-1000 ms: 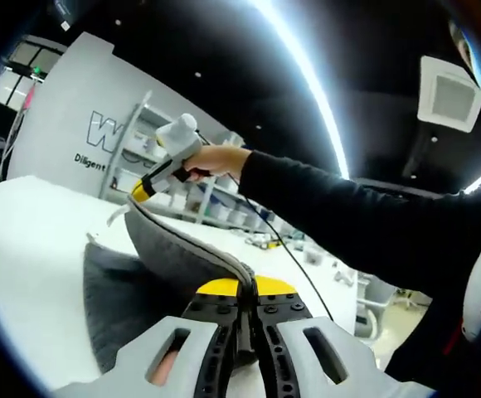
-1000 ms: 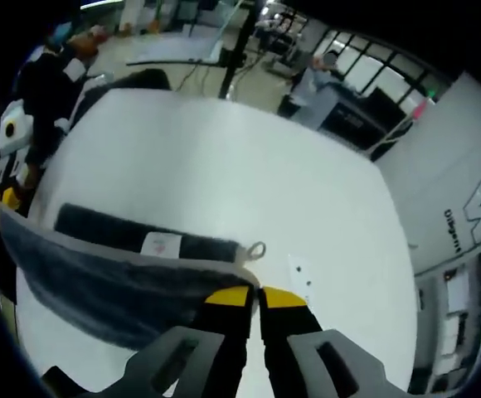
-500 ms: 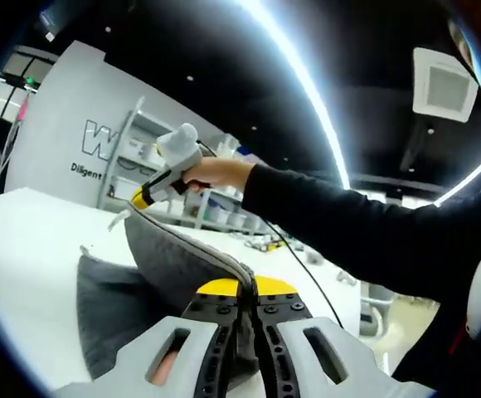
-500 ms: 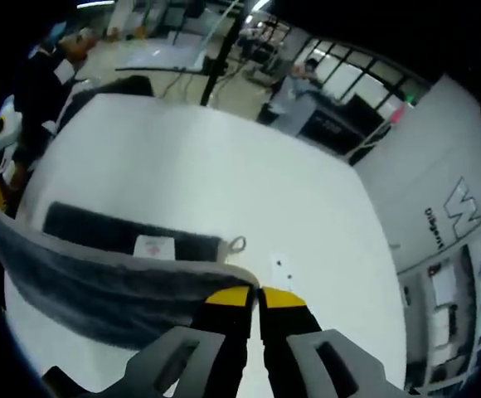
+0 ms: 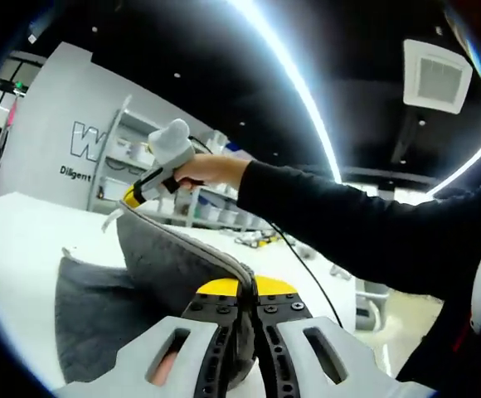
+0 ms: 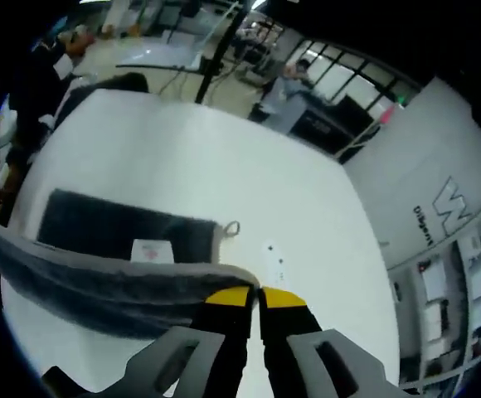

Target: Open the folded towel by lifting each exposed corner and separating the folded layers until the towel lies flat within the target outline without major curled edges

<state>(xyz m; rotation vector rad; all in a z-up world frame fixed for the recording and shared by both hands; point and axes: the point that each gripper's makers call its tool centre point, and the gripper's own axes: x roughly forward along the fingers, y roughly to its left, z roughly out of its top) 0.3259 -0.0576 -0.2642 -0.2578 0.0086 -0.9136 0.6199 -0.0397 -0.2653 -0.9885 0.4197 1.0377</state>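
We hold the towel (image 5: 162, 265) between both tongs, its upper edge stretched taut from one to the other. Our left tongs (image 5: 246, 292) are clamped on one corner, the grey cloth running away from their tips toward our right tongs (image 5: 131, 196), which pinch the far corner, gripped by a hand (image 5: 203, 170). In the right gripper view the right tongs (image 6: 255, 296) are closed on the towel (image 6: 99, 282), whose lifted layer sags to their left while the rest lies on the white bench (image 6: 224, 191) ahead, label (image 6: 147, 250) up.
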